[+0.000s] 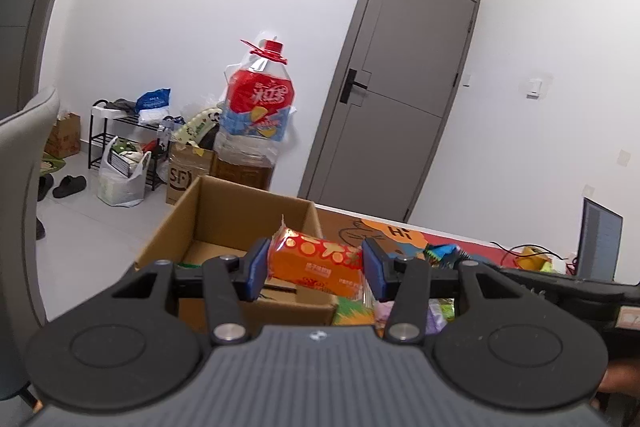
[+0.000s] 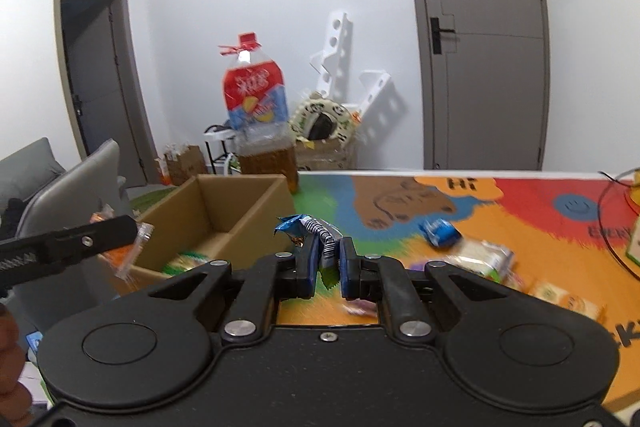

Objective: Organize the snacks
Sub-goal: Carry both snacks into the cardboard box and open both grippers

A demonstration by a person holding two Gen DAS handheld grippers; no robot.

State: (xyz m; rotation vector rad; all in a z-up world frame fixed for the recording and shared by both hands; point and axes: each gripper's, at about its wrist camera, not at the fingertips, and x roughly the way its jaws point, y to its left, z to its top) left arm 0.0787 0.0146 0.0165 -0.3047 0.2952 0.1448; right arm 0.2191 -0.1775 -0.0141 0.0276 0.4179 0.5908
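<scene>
The left tool (image 1: 316,267) is clamped on an orange pack (image 1: 318,259), which hangs between its pads, just above the near edge of the box (image 1: 224,211) ahead of it. The right tool (image 2: 329,259) is closed tight on a blue packet (image 2: 310,231), holding it by one crimped end, with the box ahead and to its left. Both snacks look light and soft; the film is probably slippery, so I think a grip on the body suits the orange pack, while the thin blue packet is safer held at its sealed end. A hard squeeze may crush what is inside. The writing on both wrappers is too blurred to read. Beyond the tools a big bottle (image 1: 256,107) has a red label with white Chinese characters, a carton (image 1: 184,171) on the floor shows "SF", and the table (image 2: 460,183) cover says "Hi".
</scene>
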